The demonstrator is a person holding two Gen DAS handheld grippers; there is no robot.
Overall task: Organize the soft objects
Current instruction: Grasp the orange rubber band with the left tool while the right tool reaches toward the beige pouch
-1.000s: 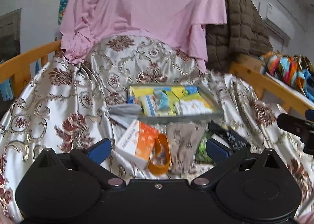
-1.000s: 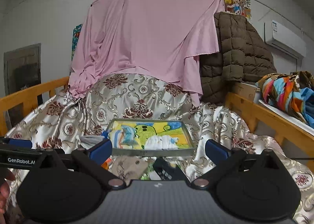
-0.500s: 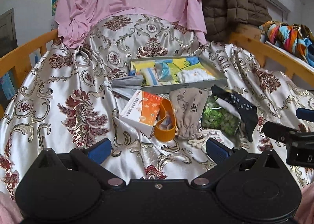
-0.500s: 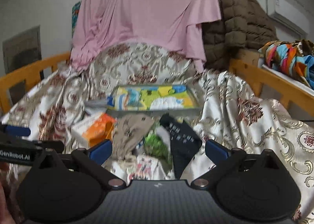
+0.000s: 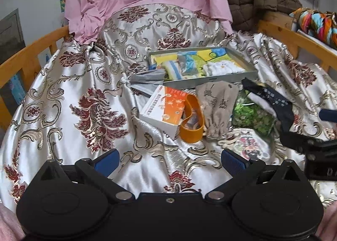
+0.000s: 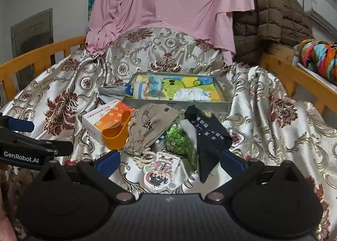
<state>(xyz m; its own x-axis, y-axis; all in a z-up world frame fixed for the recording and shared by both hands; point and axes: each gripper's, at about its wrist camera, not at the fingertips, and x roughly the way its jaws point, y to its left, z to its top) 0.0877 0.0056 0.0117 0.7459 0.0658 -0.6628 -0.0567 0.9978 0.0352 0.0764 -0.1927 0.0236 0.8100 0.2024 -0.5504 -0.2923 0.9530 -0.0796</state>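
Both grippers, left and right, hung wide open and empty; we judged the pouch before the tray best pinched mid-body.

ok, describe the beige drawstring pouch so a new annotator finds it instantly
Start at the grey tray on the patterned bedspread. Just in front of its near wall lies the beige drawstring pouch, between the orange loop and the green packet. Only it is tan cloth with dark printed figures and a cream cord.
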